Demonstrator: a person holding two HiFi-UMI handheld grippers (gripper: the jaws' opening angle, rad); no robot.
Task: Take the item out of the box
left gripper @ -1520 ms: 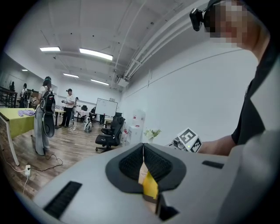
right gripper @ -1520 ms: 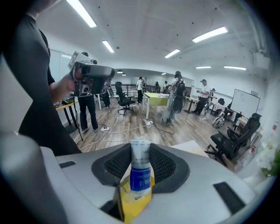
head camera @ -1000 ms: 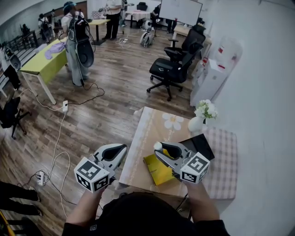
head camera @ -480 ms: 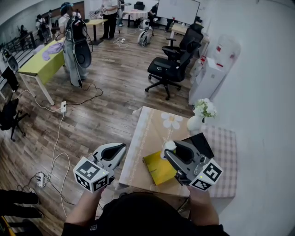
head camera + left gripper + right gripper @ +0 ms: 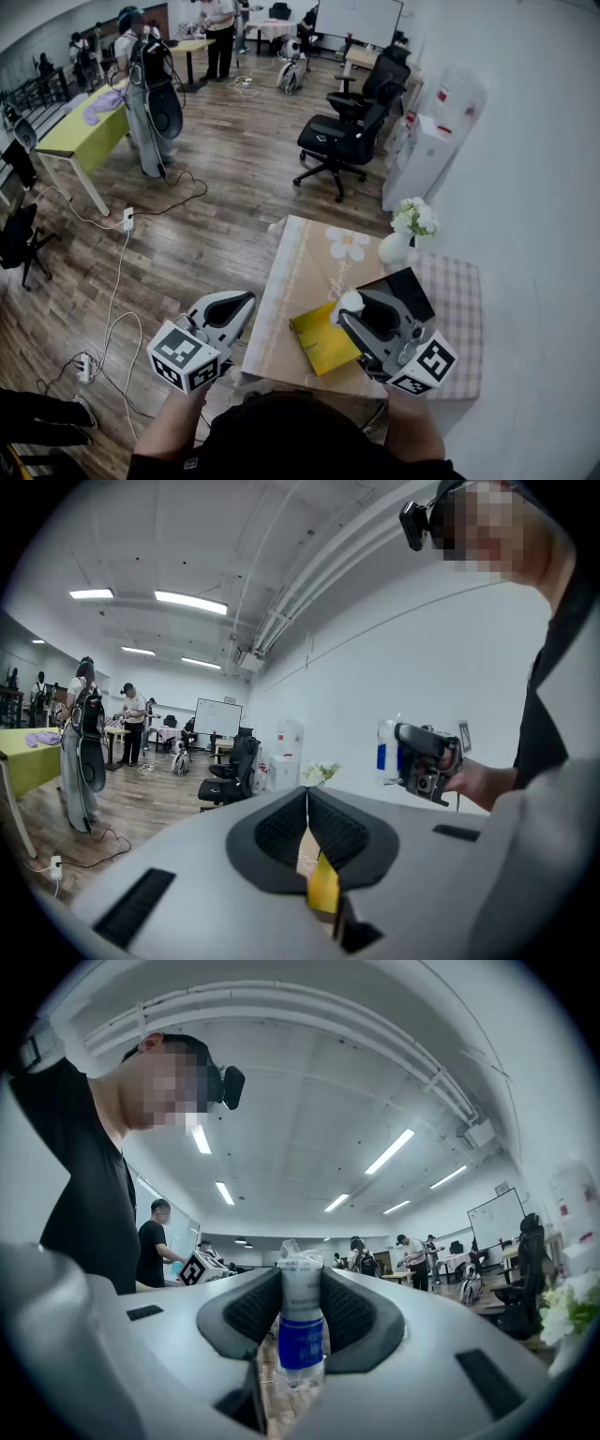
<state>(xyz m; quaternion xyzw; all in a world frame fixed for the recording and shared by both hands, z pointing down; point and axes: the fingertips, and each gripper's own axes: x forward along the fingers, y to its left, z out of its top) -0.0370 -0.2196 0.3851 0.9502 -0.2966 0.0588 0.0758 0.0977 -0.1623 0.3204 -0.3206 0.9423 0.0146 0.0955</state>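
Observation:
My right gripper (image 5: 350,304) is shut on a small white packet with a blue label (image 5: 349,300) and holds it in the air above the table. In the right gripper view the packet (image 5: 302,1335) stands upright between the two pads, with the gripper (image 5: 302,1271) pointing slightly upward. The yellow box (image 5: 322,339) lies open on the table below and left of it, with a dark flap (image 5: 405,287) behind. My left gripper (image 5: 249,298) hovers off the table's left edge, shut and empty. In the left gripper view, that gripper (image 5: 307,793) faces the right gripper (image 5: 427,759).
The low table (image 5: 300,267) carries a white vase of flowers (image 5: 408,230) at its far right, and a checked cloth (image 5: 459,309) covers its right side. Black office chairs (image 5: 342,141) and a white cabinet (image 5: 422,155) stand beyond. Cables lie on the wooden floor at left.
My right gripper has risen with the packet and drifted right, away from the yellow box, tilting upward. The left gripper has stayed where it was.

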